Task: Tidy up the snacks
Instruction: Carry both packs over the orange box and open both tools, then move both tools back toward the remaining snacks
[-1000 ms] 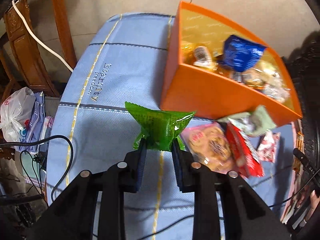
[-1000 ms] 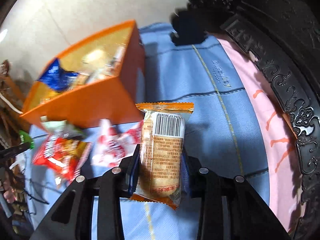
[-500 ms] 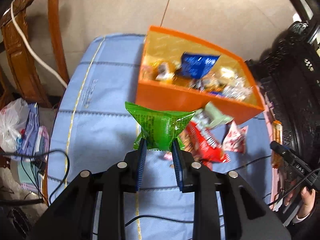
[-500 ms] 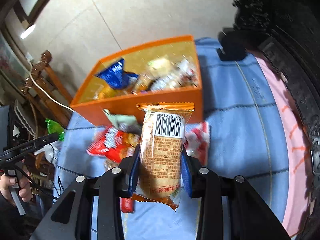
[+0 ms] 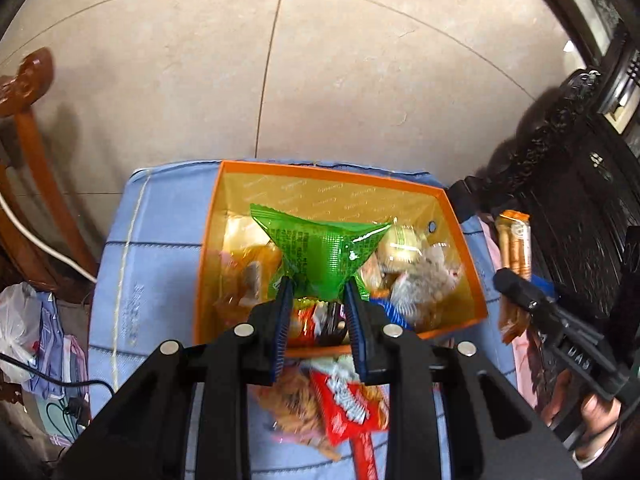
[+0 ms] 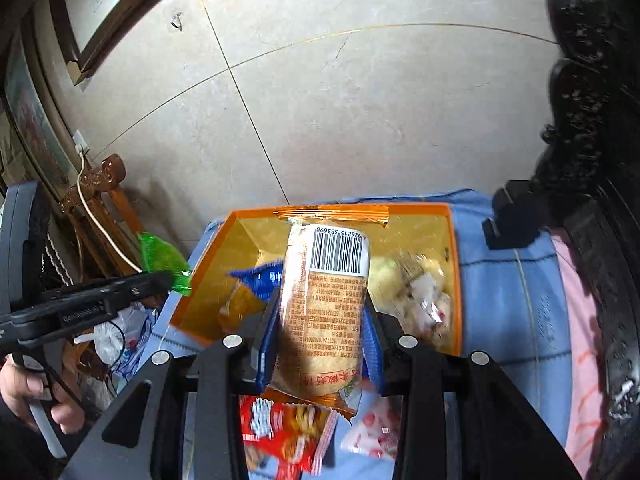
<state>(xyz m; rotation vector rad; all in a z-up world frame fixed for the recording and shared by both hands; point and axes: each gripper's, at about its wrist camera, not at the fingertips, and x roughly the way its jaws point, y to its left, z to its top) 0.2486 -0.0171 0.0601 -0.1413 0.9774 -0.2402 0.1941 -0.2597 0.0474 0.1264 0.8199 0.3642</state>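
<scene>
Gripping a green packet (image 5: 320, 252) above the orange box (image 5: 466, 256) of snacks, the left tool (image 5: 318, 308) faces the right tool (image 6: 320, 344), clamped on a biscuit pack (image 6: 324, 300) pointing lengthwise toward the box, with a red packet (image 5: 348, 404) on the blue cloth (image 5: 160, 240) below.

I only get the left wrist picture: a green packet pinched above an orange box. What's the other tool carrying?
Observer: The right gripper is shut on a long orange-edged packet, its barcode facing the camera.
Operator: Anything on the cloth besides the red packet I see?
Observer: Yes. The right wrist view shows a white packet with red spots lying just right of the red packet, outside the orange box.
</scene>
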